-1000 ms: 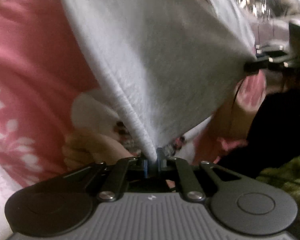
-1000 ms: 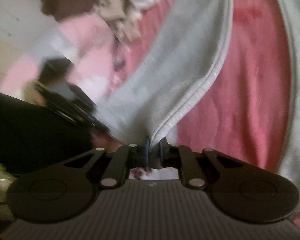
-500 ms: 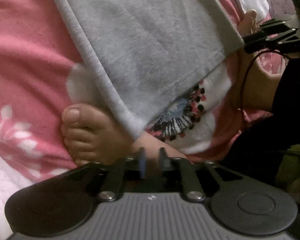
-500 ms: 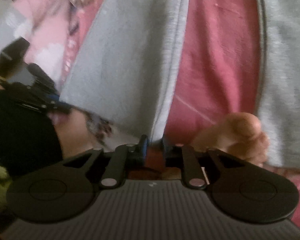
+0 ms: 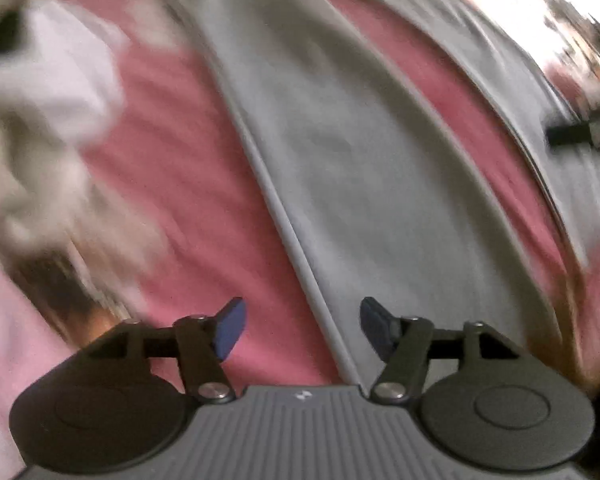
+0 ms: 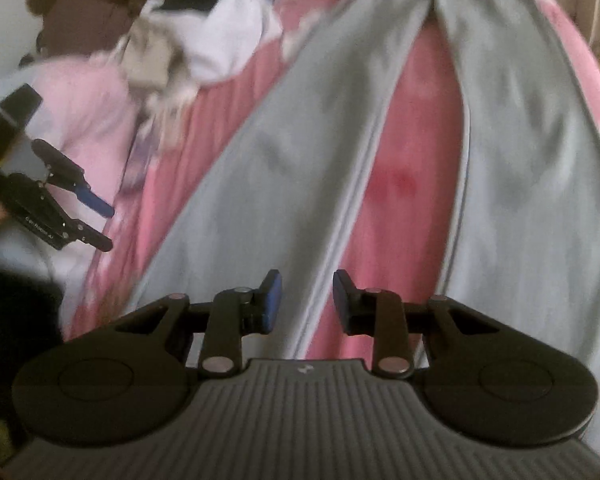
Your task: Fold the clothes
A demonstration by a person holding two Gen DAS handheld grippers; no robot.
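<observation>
The left gripper (image 5: 300,328) and right gripper (image 6: 305,300) both have their jaws opening, with nothing clamped between them. The grey trousers (image 6: 260,184) lie spread on the pink bed (image 6: 404,184), legs running from lower centre to the top of the frame. Though blurred, the cloth looks soft, light and floppy, best pinched at a hemmed edge (image 5: 292,240) or leg end.

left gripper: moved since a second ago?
Yes. The left gripper has let go of the grey trousers and backed away; its jaws are opening, empty, with the trousers lying on the pink blanket.
</observation>
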